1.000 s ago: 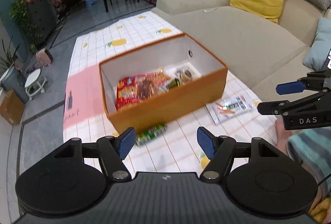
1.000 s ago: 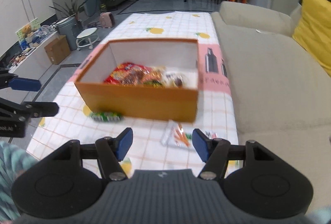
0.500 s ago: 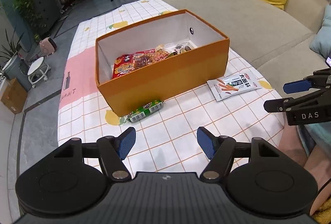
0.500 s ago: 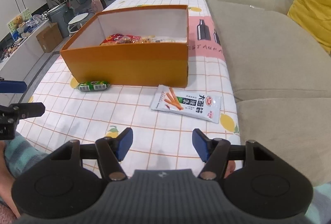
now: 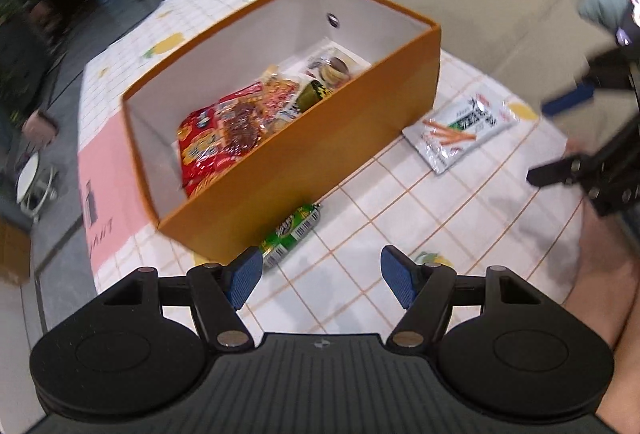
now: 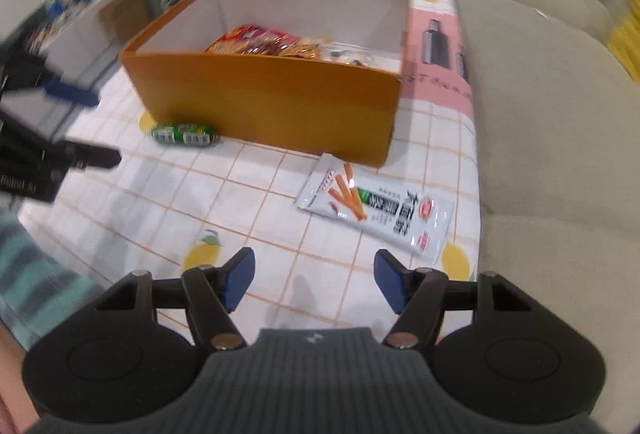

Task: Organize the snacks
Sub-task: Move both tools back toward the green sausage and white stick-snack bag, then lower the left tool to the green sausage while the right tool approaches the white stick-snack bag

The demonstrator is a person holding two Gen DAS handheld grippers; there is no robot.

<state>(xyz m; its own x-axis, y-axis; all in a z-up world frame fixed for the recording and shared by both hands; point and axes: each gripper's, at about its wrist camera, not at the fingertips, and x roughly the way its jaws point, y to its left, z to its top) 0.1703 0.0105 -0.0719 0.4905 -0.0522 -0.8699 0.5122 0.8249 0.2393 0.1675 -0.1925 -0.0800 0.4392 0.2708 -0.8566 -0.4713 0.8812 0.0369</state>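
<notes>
A beige sofa (image 6: 552, 105) runs along the three o'clock side of the desk (image 6: 256, 201), whose checked cloth carries one orange box (image 6: 280, 105), open-topped, at twelve o'clock in the right wrist view. Inside the box lies a heap of packets, a red snack bag (image 5: 216, 145) the plainest; their count cannot be told. Two snacks are left outside: one white packet of sticks (image 6: 376, 209) at one o'clock of the right gripper (image 6: 314, 280), near the box's corner, and one green roll (image 5: 290, 236) just beside the box's near wall, at eleven o'clock of the left gripper (image 5: 322, 282). Two grippers are in play. The left one stands wide with nothing between its pads. The right one's jaws have just been opening, and they too are empty. The likely trouble: the white packet lies flat on the cloth, so the fingers may slide over it or pinch the cloth along with it. The roll may trundle away or wedge against the box if it is nudged from one side.
</notes>
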